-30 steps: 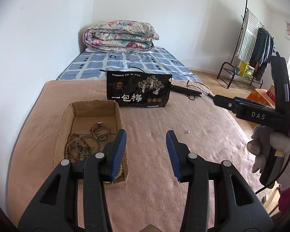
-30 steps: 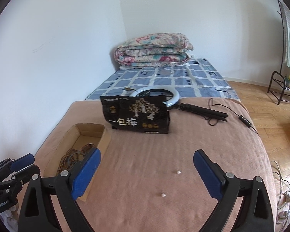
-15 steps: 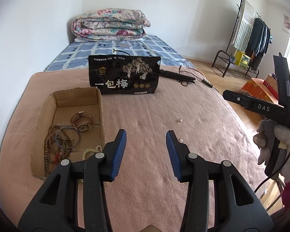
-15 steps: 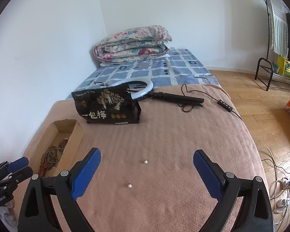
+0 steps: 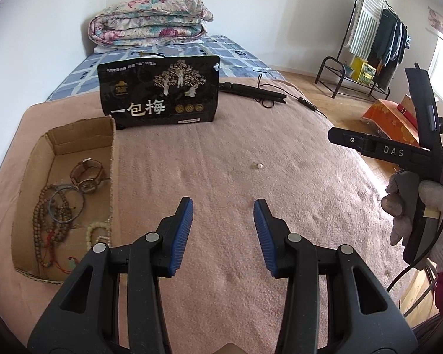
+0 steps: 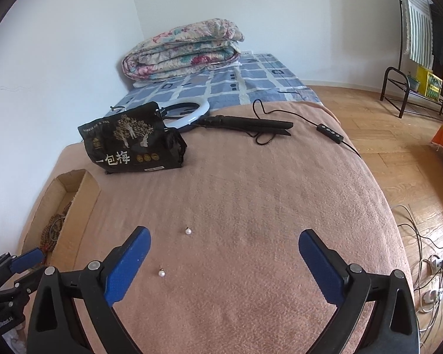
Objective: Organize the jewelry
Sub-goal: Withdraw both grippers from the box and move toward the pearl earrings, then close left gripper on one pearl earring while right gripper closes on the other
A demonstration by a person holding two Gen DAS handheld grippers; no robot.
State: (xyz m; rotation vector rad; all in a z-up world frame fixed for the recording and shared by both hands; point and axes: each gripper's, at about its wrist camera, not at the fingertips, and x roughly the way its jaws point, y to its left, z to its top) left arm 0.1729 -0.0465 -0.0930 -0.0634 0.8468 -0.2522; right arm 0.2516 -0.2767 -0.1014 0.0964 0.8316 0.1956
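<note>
On the pink blanket covering the bed, two pearl earrings lie loose: one farther off, the other just beside the right gripper's left finger. That gripper's jaws gape wide with nothing between them. The left gripper hangs over bare blanket, jaws partly apart and empty. At the blanket's left edge sits a cardboard box holding a watch, bead strands and a bangle. Behind it stands a black snack bag.
</note>
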